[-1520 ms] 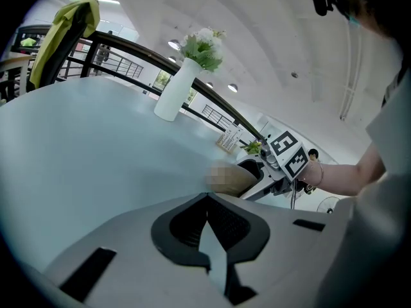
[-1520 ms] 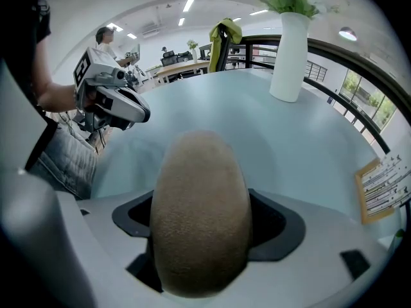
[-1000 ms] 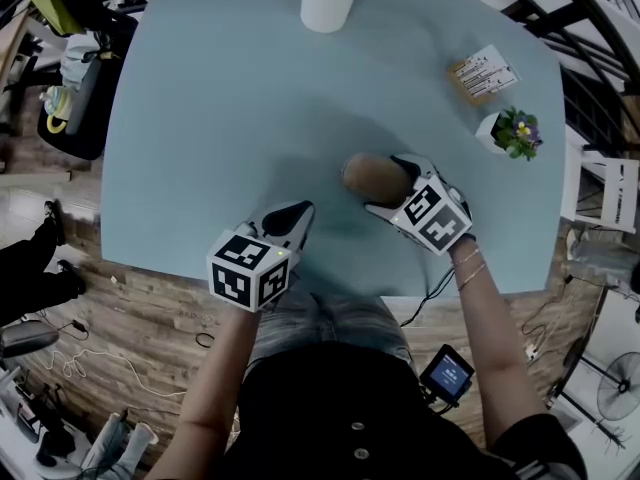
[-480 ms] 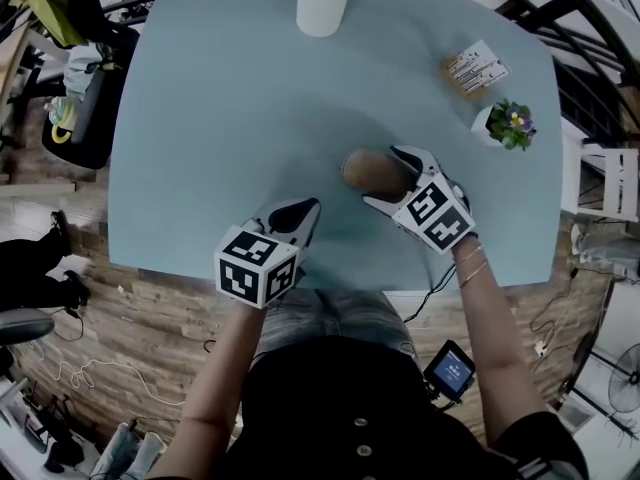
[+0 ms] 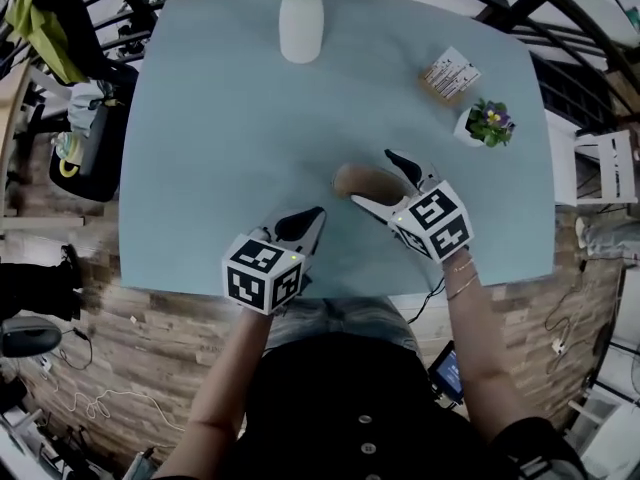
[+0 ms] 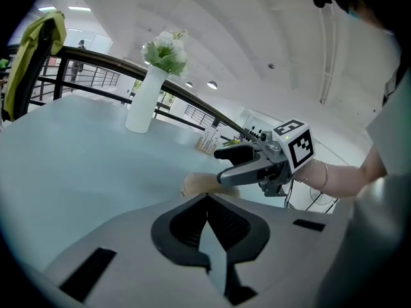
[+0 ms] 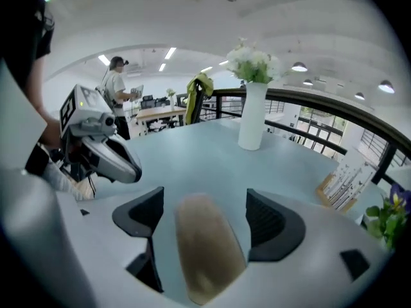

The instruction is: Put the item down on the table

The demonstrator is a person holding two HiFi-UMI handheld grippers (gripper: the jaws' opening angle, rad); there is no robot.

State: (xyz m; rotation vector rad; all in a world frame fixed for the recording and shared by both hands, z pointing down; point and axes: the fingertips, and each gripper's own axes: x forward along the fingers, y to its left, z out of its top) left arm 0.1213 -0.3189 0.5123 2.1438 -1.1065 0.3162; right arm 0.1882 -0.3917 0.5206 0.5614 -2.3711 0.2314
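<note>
One pale blue table (image 5: 220, 148) is filling the frame, with one white vase (image 5: 300, 26) at top centre. Of the two grippers, the right gripper (image 5: 378, 180) is holding its jaws spread around the single brown oblong item (image 5: 352, 178), which is lying on the table just right of centre (apparently set down, no longer pinched). The left gripper (image 5: 312, 213) is hovering lower left of it, its jaws pressed together on nothing. One potted plant (image 5: 487, 123) and one card (image 5: 449, 74) are sitting at upper right.

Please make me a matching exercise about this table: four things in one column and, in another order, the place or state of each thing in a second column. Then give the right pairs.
Things
1. white vase
2. potted plant
3. brown item
4. left tool

Place or state
A. jaws together, nothing held
B. at the far edge of the table
C. between the open jaws of the right tool
D. near the table's right side, with purple flowers

Pairs: 1-B, 2-D, 3-C, 4-A
</note>
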